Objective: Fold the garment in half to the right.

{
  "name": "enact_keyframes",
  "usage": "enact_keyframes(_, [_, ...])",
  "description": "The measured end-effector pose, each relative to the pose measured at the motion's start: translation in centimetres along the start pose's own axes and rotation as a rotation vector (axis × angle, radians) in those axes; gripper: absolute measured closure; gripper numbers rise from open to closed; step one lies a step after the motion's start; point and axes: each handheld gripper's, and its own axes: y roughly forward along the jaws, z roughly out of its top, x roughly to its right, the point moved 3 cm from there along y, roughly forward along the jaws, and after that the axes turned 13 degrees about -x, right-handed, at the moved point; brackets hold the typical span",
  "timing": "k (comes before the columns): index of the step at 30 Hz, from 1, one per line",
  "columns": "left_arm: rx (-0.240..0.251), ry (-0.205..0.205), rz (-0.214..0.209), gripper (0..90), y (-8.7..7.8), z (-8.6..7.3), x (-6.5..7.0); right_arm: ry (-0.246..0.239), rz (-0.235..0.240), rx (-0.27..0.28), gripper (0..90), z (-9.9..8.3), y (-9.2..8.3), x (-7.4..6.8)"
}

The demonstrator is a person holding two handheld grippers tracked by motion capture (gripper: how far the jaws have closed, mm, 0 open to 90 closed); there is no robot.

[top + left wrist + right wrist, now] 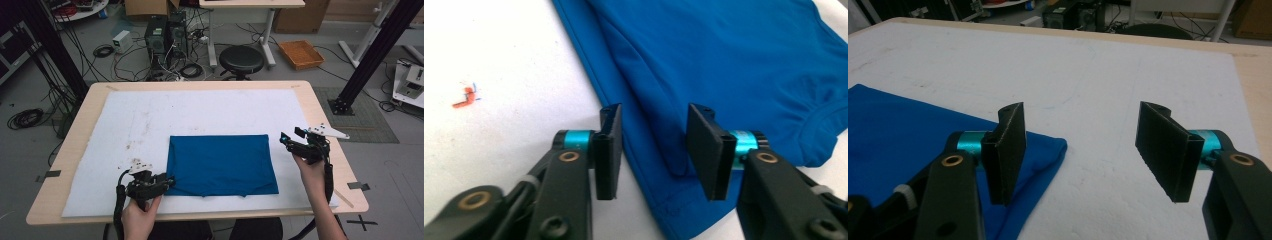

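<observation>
While blue T-shirt lies folded into rectangle on white mat, folding looks partly done. Left gripper half-spread, straddling near-left hem fold, not yet pinching. Right gripper spread wide, empty, beside far-right corner. Next fold remains.

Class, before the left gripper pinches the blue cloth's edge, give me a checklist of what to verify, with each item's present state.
1. Cloth lies flat on the white mat: ok.
2. Cloth edge sits between the left gripper jaws: ok.
3. Pads pressing the cloth: not ok, a gap shows on both sides.
4. Right gripper open beside the cloth's corner: ok.
5. How many layers the left jaws would catch: cannot tell.
</observation>
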Motion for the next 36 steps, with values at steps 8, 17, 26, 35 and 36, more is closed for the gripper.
enact_keyframes(8, [-0.006,0.007,0.031,72.1,0.3,0.0,0.8,-0.040,0.035,-0.017,37.4,0.7,1.0,-2.4])
enact_keyframes(17, [0.000,0.030,0.042,81.9,0.5,0.0,1.2,-0.097,0.148,-0.042,43.0,2.9,2.9,-7.5])
enact_keyframes(26, [0.004,0.043,0.036,82.7,0.9,0.3,1.4,-0.129,0.242,-0.105,46.6,6.1,7.3,-13.0])
enact_keyframes(35, [0.007,0.033,0.027,82.9,0.8,0.2,1.1,-0.098,0.336,-0.154,56.0,8.1,13.6,-19.2])
enact_keyframes(36, [0.008,0.031,0.025,82.9,0.7,0.1,1.1,-0.095,0.337,-0.159,57.1,8.2,14.1,-19.8])
